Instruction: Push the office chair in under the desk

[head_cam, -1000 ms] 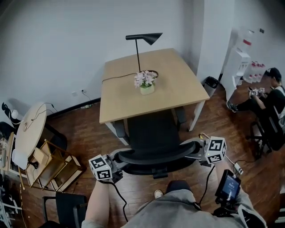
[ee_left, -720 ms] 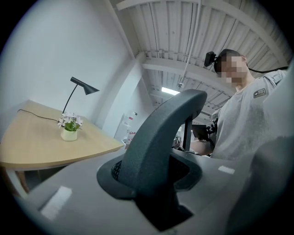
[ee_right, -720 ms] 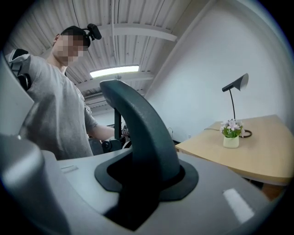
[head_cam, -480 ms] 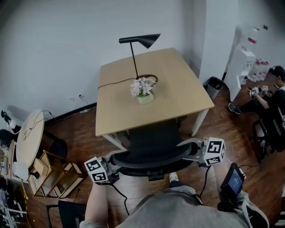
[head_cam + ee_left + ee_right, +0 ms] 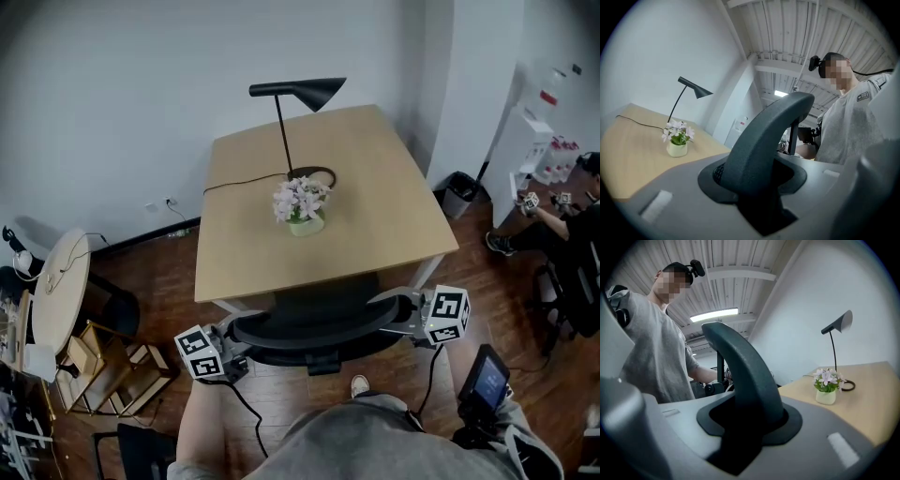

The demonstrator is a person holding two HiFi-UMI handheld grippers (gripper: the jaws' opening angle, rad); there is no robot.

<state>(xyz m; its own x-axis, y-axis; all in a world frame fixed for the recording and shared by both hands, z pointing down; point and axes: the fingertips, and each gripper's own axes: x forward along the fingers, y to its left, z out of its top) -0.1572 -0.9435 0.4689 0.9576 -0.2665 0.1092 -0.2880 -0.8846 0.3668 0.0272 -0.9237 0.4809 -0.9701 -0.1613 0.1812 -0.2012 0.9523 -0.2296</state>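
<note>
The black office chair (image 5: 314, 326) stands at the near edge of the wooden desk (image 5: 366, 178), its seat hidden under the top and only the curved backrest showing. My left gripper (image 5: 228, 339) is shut on the backrest's left end and my right gripper (image 5: 405, 315) on its right end. In the left gripper view the dark backrest edge (image 5: 764, 136) runs up between the jaws of the left gripper (image 5: 759, 187), which have just eased slightly wider around it. The right gripper view shows the backrest edge (image 5: 745, 371) clamped in the right gripper (image 5: 740, 427).
On the desk stand a black lamp (image 5: 300, 91) and a pot of flowers (image 5: 300, 204). A round white table (image 5: 61, 281) and wooden crates (image 5: 112, 361) are at the left. A seated person (image 5: 572, 216), a white shelf (image 5: 530, 150) and a bin (image 5: 461, 187) are at the right.
The chair has rolled forward under the desk; less of its back shows. Both grippers moved forward with it, still on the backrest ends.
</note>
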